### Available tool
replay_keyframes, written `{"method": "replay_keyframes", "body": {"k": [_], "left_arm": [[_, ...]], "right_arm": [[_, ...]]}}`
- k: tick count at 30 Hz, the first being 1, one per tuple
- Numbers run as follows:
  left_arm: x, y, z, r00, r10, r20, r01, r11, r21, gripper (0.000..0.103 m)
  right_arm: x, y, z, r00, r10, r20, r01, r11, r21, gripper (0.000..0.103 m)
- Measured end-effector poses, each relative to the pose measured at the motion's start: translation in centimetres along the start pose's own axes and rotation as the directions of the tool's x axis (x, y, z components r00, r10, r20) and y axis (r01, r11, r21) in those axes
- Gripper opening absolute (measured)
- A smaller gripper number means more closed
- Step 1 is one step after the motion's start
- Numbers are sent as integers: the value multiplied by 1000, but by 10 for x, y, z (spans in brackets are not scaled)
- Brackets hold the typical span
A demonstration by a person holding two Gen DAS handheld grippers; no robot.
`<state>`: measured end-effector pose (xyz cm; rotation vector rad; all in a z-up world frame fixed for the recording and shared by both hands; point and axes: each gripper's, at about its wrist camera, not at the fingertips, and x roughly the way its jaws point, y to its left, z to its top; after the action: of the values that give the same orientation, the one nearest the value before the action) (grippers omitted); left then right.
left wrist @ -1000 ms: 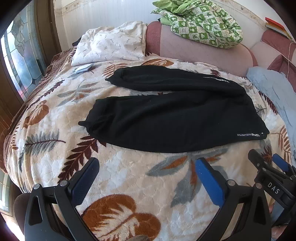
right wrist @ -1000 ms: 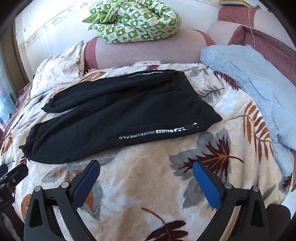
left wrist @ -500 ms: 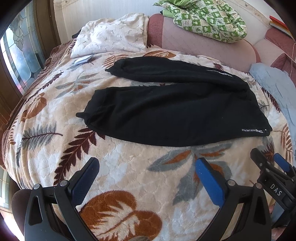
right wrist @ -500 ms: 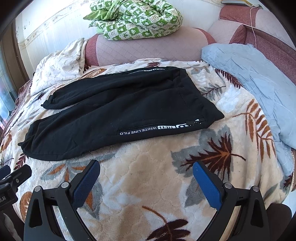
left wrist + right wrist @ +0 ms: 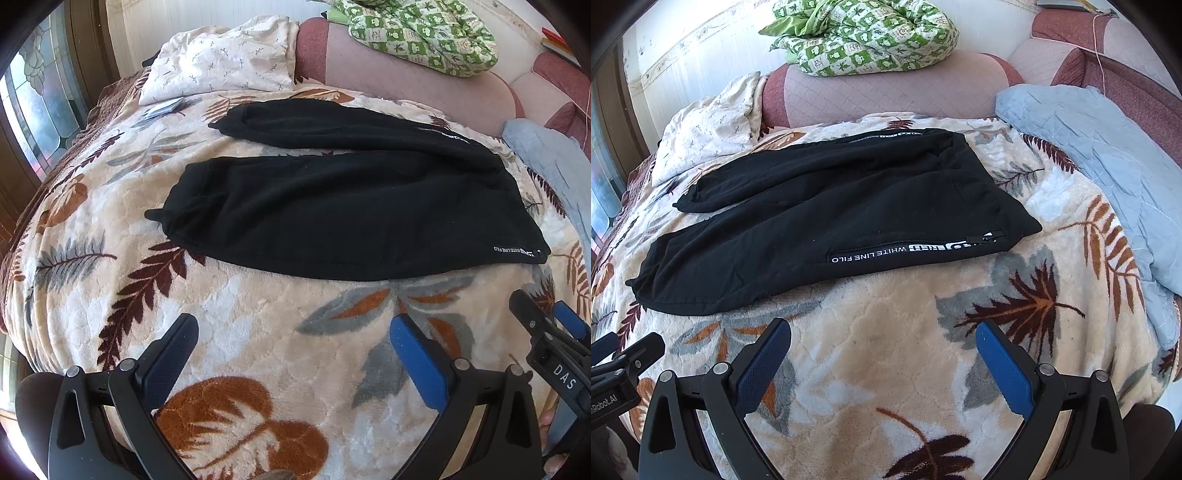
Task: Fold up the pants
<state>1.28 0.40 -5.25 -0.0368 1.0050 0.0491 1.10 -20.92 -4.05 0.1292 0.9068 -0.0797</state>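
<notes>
Left wrist view: our left claw and right claw gape empty near the bed's front edge; pants lie mid-bed, legs unfolded. Next, we'd say, grab the near leg.

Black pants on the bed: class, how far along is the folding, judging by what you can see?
Done: the black pants lie spread flat on the leaf-print blanket, legs apart, no fold made. In hand: nothing; the left gripper and right gripper are open above the blanket, short of the cloth. Left: every fold.
</notes>
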Motion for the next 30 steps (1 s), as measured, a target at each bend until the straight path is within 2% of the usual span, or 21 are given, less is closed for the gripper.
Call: {"method": "replay_keyframes", "body": {"k": [17, 30], "left_arm": [[39, 9, -16, 996, 23, -88, -24, 1000, -18, 103], [43, 8, -18, 997, 32, -65, -33, 999, -20, 103]], "right_arm": [[4, 3, -2, 1000, 2, -16, -2, 1000, -18, 102], [11, 9, -5, 999, 0, -36, -2, 999, -45, 102]]}}
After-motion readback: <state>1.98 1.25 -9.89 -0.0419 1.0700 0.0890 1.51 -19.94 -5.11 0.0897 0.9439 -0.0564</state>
